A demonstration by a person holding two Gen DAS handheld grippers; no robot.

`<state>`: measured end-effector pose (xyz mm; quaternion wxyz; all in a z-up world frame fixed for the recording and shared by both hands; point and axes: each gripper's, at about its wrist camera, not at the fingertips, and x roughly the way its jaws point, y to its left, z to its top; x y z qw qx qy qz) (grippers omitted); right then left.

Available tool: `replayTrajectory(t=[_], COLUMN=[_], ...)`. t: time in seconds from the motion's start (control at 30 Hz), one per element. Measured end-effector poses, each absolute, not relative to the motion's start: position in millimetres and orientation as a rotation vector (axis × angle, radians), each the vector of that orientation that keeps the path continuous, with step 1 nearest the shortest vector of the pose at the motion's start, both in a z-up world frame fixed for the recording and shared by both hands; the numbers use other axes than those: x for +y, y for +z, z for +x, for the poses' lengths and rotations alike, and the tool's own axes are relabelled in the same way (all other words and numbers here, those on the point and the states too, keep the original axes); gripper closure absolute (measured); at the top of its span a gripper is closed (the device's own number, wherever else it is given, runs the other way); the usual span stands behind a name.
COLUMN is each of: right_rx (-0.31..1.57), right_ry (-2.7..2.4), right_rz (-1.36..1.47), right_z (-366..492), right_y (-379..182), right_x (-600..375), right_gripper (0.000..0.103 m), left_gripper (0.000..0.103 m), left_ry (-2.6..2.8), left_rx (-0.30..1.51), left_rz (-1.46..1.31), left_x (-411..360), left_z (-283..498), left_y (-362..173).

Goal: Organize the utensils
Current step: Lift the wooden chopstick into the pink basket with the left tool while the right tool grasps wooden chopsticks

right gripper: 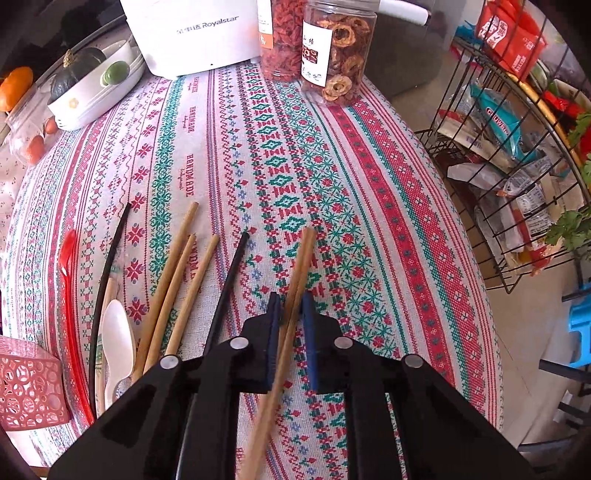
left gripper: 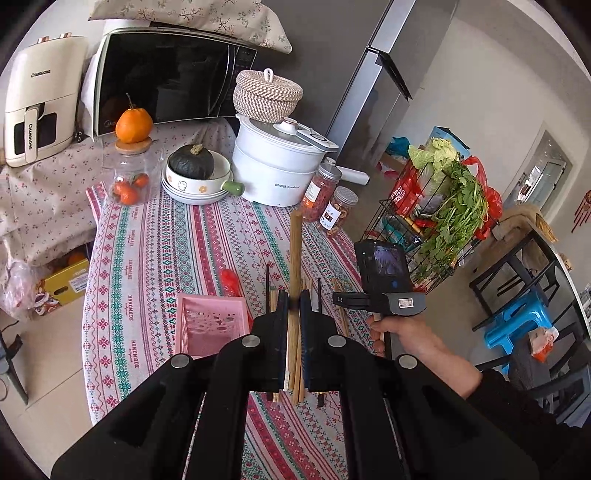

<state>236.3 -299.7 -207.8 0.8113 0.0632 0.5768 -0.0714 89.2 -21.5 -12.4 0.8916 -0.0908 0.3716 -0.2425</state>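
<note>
Jaws: both clamped | left gripper (left gripper: 294, 301): pale wooden chopstick (left gripper: 295, 254) | right gripper (right gripper: 291, 306): wooden chopsticks (right gripper: 301, 266)

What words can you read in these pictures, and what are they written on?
"CHANGHONG": on the cream air fryer, twice, on its top and on its handle.
"Royalstar": on the white cooker, after some Chinese characters.
"HANDMADE": woven again and again into the striped tablecloth.
"CHOWER", partly hidden: on a blue packet in the wire basket.
Too small or blurred: the jar labels, the red packets, the sticker on the right gripper.
</note>
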Motion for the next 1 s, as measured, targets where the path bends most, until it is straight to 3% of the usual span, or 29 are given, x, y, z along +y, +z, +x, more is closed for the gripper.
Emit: replayTrajectory(t=[0.17, 0.6, 1.0], right_rx=[1.183, 0.871, 0.742], right_ry=[-0.112, 0.115, 0.218], right_rz=[0.199, 0.246, 0.272], right_z=[226, 154, 127], right_y=[-191, -76, -34], right_x=[-302, -273, -260], right_gripper=[0.094, 0.094, 0.094], left_gripper=[0.098, 0.098, 0.098], left_ry=[-0.481, -0.336, -0.387], left_rx=[0.698, 0.502, 0.738], left_rz=[-0.173, -0.033, -0.123], left_x=[-8, 6, 19], left_z=[75, 62, 125], left_y=[1, 27, -35])
